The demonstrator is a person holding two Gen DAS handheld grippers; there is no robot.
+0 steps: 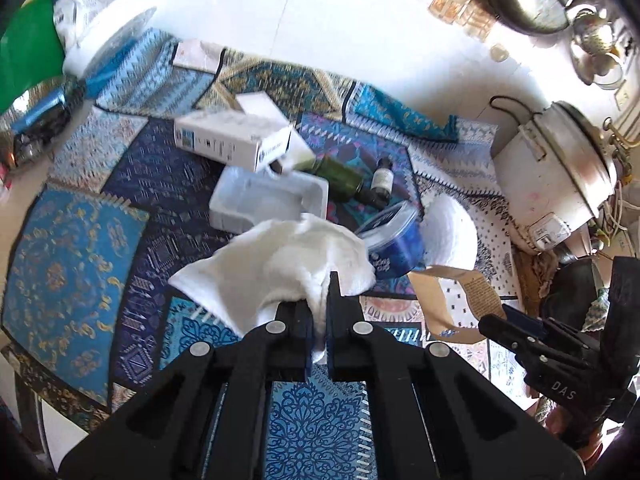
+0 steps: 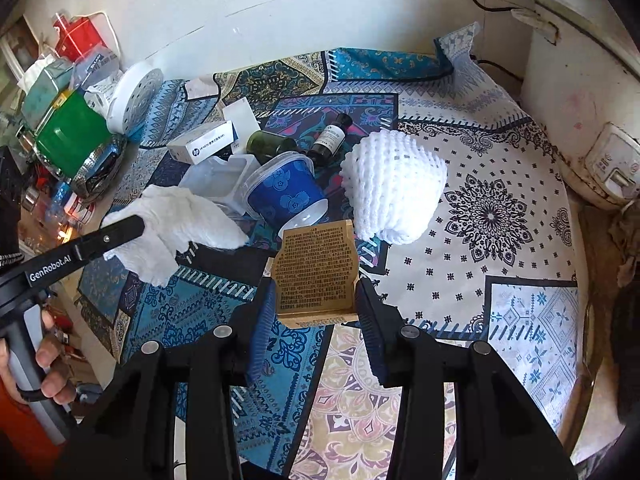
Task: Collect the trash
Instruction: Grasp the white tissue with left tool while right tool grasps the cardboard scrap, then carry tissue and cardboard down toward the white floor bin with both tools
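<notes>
Trash lies scattered over a bench (image 2: 500,184) covered in patterned blue and white cloths, and both grippers already carry a piece of it. The left gripper (image 1: 318,312) is clamped fully shut on a crumpled white paper towel (image 1: 276,256), which hangs lifted clear of the cloth in front of the pile. The right gripper (image 2: 316,304), on the near right, is closed partway on a small tan cardboard box (image 2: 314,272) printed with dense text, its blue pads pressing the box's two sides so that it stands upright between them. Left behind in the middle of the bench are a blue plastic cup (image 2: 286,192) tipped on its side, a white foam fruit net (image 2: 394,188) just right of it, a clear plastic tray (image 1: 268,200), a white printer-cartridge carton (image 1: 234,140), a green glass bottle (image 1: 340,176) and a small dark bottle (image 1: 382,180) lying beside each other at the far side of the heap. As I judge it, the step in hand is the carry-off of two picked items; no bin or bag shows in either view, so the next move calls for finding the receptacle, bringing both loads over it and letting go, then returning for the cup and net.
</notes>
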